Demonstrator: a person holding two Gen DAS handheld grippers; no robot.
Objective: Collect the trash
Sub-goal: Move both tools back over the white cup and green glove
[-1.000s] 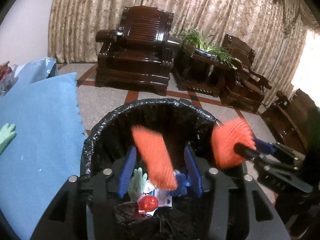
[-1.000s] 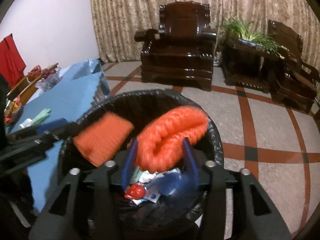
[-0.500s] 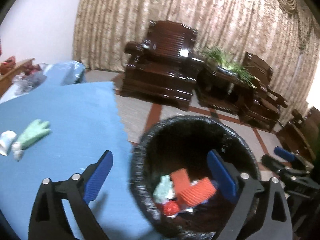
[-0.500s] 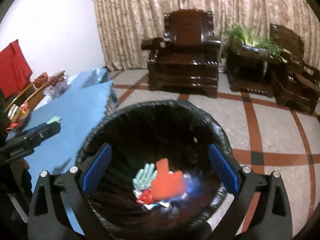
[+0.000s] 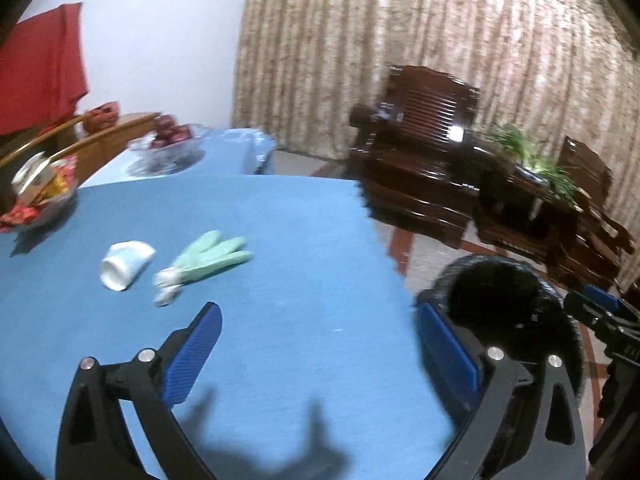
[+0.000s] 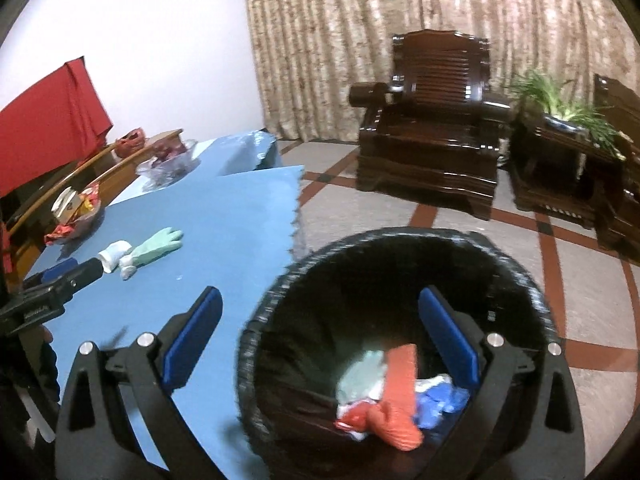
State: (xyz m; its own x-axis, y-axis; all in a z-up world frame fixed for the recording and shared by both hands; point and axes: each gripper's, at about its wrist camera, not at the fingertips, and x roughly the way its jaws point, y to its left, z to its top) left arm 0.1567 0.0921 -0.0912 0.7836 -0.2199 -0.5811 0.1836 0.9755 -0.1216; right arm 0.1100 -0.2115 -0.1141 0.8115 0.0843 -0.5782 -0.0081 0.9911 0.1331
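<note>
Your orange gloves (image 6: 398, 412) lie in the bin (image 6: 520, 276); both grippers, left gripper (image 5: 320, 356) and right gripper (image 6: 320, 344), just released and empty, leave the green glove (image 5: 208, 260) and white cup (image 5: 124, 264) at ten o'clock on the bench (image 5: 300, 240).

A plain blue cloth-covered table (image 5: 280, 240) carries a mint-green rubber glove (image 5: 208, 258) with a white cuff and a white paper cup (image 5: 122, 266). Inside the black-lined round bin (image 6: 532, 280) lie orange, red, blue and pale green scraps. Beige mottled curtains (image 6: 400, 40) hang behind dark brown wooden armchairs (image 6: 432, 120).
</note>
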